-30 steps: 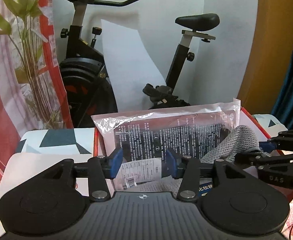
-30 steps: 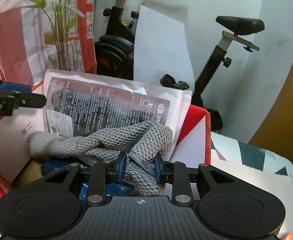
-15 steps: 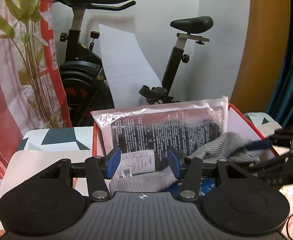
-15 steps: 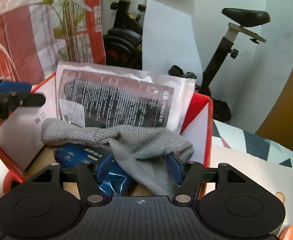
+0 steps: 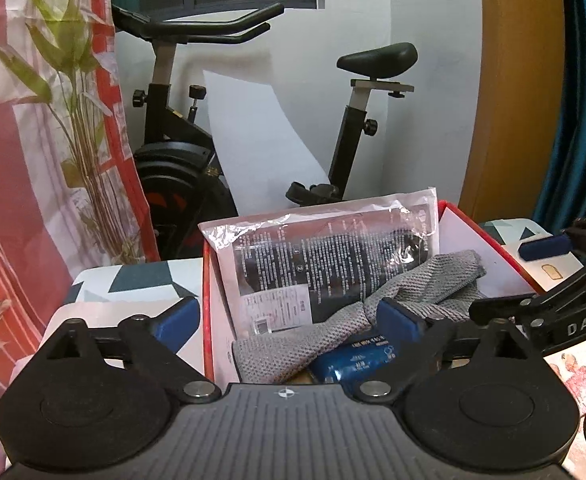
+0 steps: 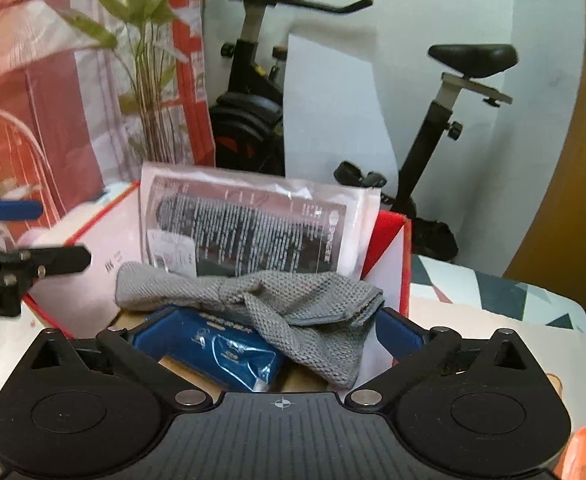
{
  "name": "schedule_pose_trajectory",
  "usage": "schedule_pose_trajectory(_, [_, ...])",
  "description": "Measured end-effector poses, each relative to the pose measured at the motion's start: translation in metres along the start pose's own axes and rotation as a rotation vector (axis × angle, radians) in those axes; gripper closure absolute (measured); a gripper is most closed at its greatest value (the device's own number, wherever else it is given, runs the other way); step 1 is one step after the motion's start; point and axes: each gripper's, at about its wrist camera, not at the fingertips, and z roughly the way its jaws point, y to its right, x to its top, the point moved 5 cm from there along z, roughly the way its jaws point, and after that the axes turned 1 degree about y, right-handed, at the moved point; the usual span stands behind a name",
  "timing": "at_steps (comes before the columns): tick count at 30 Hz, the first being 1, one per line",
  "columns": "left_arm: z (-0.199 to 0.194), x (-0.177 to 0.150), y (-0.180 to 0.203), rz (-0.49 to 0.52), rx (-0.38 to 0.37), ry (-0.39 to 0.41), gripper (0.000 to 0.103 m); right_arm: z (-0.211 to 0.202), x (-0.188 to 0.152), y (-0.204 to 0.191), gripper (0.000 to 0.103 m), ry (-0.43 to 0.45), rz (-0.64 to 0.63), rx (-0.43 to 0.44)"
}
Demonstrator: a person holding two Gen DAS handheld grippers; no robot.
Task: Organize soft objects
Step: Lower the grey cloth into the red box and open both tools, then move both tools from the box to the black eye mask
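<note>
A grey knitted cloth (image 5: 421, 284) lies loose inside a red box (image 5: 207, 292), draped over a blue plastic packet (image 5: 357, 360); it also shows in the right wrist view (image 6: 293, 304) over the same packet (image 6: 229, 348). A clear plastic bag with dark printed contents (image 5: 325, 256) stands against the box's back wall. My left gripper (image 5: 289, 322) is open and empty at the box's near left edge. My right gripper (image 6: 277, 330) is open and empty just in front of the cloth, and appears in the left wrist view (image 5: 541, 276) at the box's right side.
An exercise bike (image 5: 197, 152) stands behind the box. A red and white curtain with a plant print (image 5: 33, 140) hangs at the left. A patterned sheet (image 6: 493, 292) covers the surface around the box. An orange wall (image 5: 513, 92) and teal curtain are at the right.
My right gripper let go of the grey cloth, opened wide and drew back; the cloth dropped into the box. My left gripper opened wider and pulled back from the plastic bag.
</note>
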Motion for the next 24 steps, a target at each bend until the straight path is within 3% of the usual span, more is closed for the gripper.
schedule_pose_trajectory(15, [-0.061,-0.015,0.011,-0.042,0.048,0.035,0.0,-0.057,-0.03,-0.02,0.0,0.037,0.043,-0.003])
schedule_pose_trajectory(24, [-0.106,-0.059,0.011,-0.114,0.058,0.021,0.0,-0.087,-0.078,-0.041,0.0,0.039,0.061,0.027])
